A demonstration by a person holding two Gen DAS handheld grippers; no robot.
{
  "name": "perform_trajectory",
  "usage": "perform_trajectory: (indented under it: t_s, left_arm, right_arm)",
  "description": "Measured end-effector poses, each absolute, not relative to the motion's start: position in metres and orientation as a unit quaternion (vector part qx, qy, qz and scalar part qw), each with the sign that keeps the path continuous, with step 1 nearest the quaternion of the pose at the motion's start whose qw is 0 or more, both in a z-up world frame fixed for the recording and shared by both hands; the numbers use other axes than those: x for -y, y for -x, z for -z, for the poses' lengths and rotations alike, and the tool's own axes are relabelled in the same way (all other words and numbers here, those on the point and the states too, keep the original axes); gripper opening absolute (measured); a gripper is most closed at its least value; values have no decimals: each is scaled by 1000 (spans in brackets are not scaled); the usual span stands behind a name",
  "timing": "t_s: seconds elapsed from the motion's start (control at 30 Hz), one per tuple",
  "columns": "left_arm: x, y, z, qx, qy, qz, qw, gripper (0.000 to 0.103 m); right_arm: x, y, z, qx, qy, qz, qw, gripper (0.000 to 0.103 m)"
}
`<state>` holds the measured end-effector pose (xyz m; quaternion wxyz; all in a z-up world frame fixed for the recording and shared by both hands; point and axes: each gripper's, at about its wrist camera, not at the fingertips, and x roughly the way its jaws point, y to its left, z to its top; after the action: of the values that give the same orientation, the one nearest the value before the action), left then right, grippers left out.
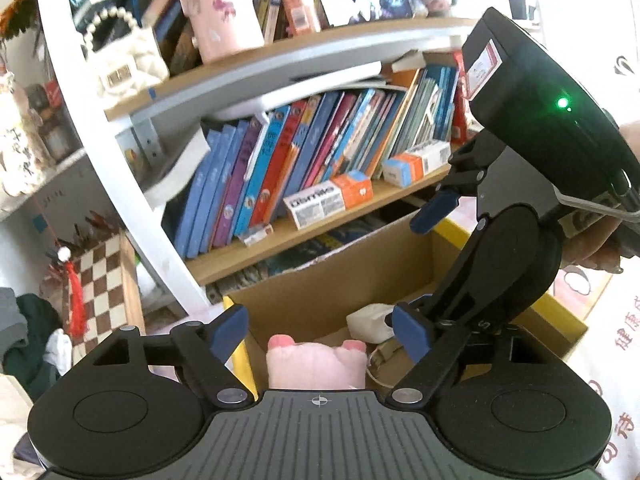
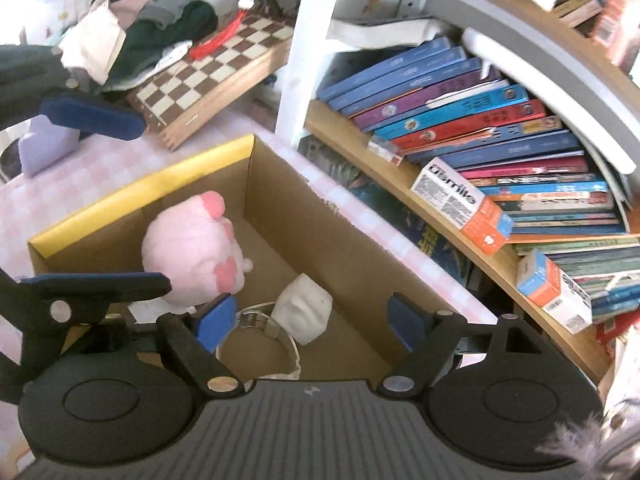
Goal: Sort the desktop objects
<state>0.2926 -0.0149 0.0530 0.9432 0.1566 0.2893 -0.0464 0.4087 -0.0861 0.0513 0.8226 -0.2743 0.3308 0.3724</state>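
Observation:
A cardboard box with yellow rim (image 2: 200,164) stands on the pink checked desk; it also shows in the left wrist view (image 1: 320,280). Inside lie a pink plush toy (image 2: 192,256), a white charger block (image 2: 306,308) and a watch with a white cable (image 2: 260,320). The plush (image 1: 316,364) and the charger (image 1: 368,322) show in the left wrist view too. My left gripper (image 1: 320,330) is open and empty above the box. My right gripper (image 2: 308,316) is open and empty over the box; it also shows in the left wrist view (image 1: 420,264).
A bookshelf (image 2: 480,264) full of books and small orange-and-white boxes (image 2: 464,204) stands right behind the box. A chessboard (image 2: 212,68) and a pile of clothes (image 2: 140,28) lie at the far left. A purple object (image 2: 44,148) sits near the left gripper.

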Motion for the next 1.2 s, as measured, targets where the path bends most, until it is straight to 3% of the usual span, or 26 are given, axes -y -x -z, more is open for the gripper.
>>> perform_trajectory:
  t_s: [0.5, 1.2]
  left_arm:
    - [12, -218, -86, -222, -158, 57, 960, 87]
    - [-1, -110, -71, -236, -132, 67, 960, 88]
  right_arm:
    - [120, -326, -93, -295, 207, -344, 867, 87]
    - [149, -183, -79, -301, 135, -289, 899, 87]
